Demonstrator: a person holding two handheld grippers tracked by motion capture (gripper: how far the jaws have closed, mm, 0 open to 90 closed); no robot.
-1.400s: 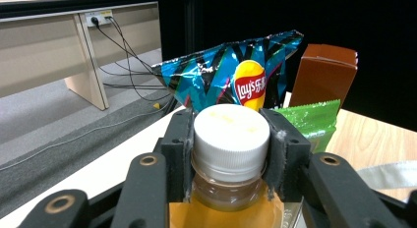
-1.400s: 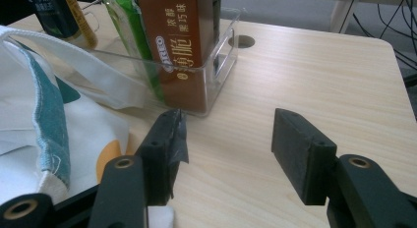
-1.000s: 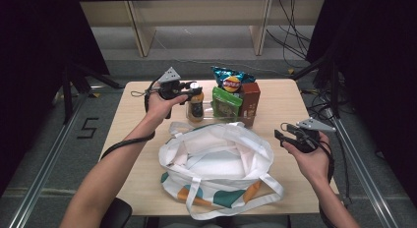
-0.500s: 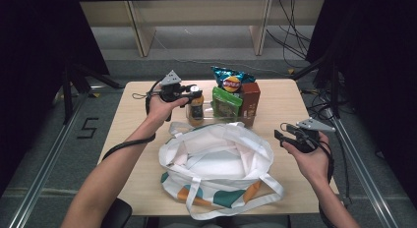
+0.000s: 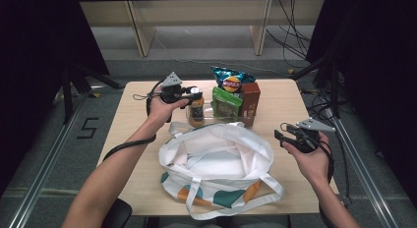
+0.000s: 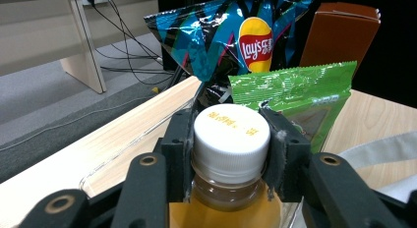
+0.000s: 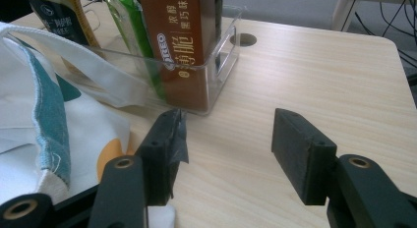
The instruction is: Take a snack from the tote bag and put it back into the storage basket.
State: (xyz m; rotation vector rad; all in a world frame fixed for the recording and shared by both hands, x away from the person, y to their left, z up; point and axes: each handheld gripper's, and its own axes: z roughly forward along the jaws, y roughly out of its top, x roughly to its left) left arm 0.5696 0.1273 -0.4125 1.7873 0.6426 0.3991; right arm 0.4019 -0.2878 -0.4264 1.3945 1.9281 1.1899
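Observation:
My left gripper (image 5: 194, 94) is shut on the white cap of a bottle (image 5: 196, 111) of amber drink, which stands upright at the left end of a clear plastic tray (image 5: 212, 118). In the left gripper view the two pads press on either side of the cap (image 6: 231, 134). A white tote bag (image 5: 216, 156) with teal and orange patches lies open-mouthed in front of the tray. My right gripper (image 5: 284, 137) hovers open over the table's right side, and in the right gripper view nothing lies between its jaws (image 7: 226, 134).
In the tray stand a blue chips bag (image 5: 230, 80), a green packet (image 5: 226, 102) and a brown biscuit box (image 5: 251, 98). The bag's handles (image 5: 196, 208) trail toward the near table edge. Bare wood (image 7: 314, 66) lies to the right of the tray.

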